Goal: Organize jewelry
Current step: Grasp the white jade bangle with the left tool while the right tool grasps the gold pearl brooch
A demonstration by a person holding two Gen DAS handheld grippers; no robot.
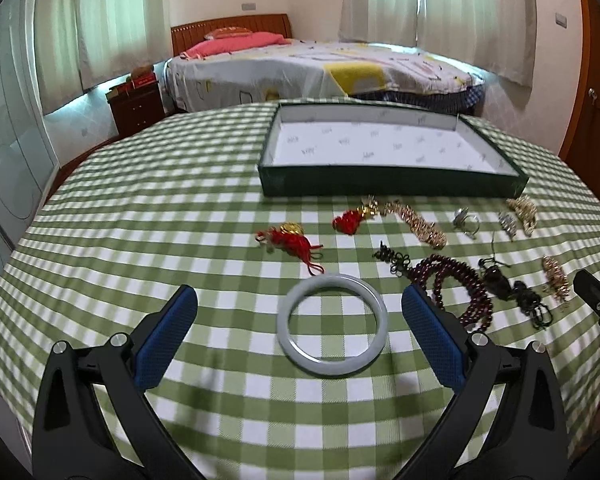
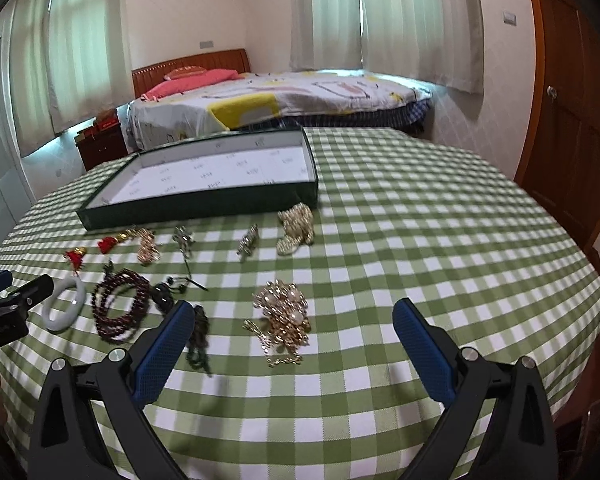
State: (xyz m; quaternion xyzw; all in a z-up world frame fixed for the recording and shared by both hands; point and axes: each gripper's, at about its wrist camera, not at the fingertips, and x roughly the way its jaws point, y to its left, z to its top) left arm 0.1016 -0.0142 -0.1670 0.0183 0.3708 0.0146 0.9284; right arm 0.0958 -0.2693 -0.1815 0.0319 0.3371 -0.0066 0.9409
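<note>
Both grippers are spread wide and hold nothing. Between the left gripper fingers lies a pale jade bangle; a gold pearl cluster lies just ahead of the right gripper. Farther back on the checked tablecloth stands the empty green tray.

The left claw has two black plastic arms, each shaped like a long triangle with a cut-out slot in it. At the end of each arm sits a blue pad with a fine dotted texture and a rounded tip. Round silver screws mark the joints, two on each side. The right claw has the same build: black arms with slots, textured blue fingers and silver screws at the joints. No cables, markings or sleeves are visible.
</note>
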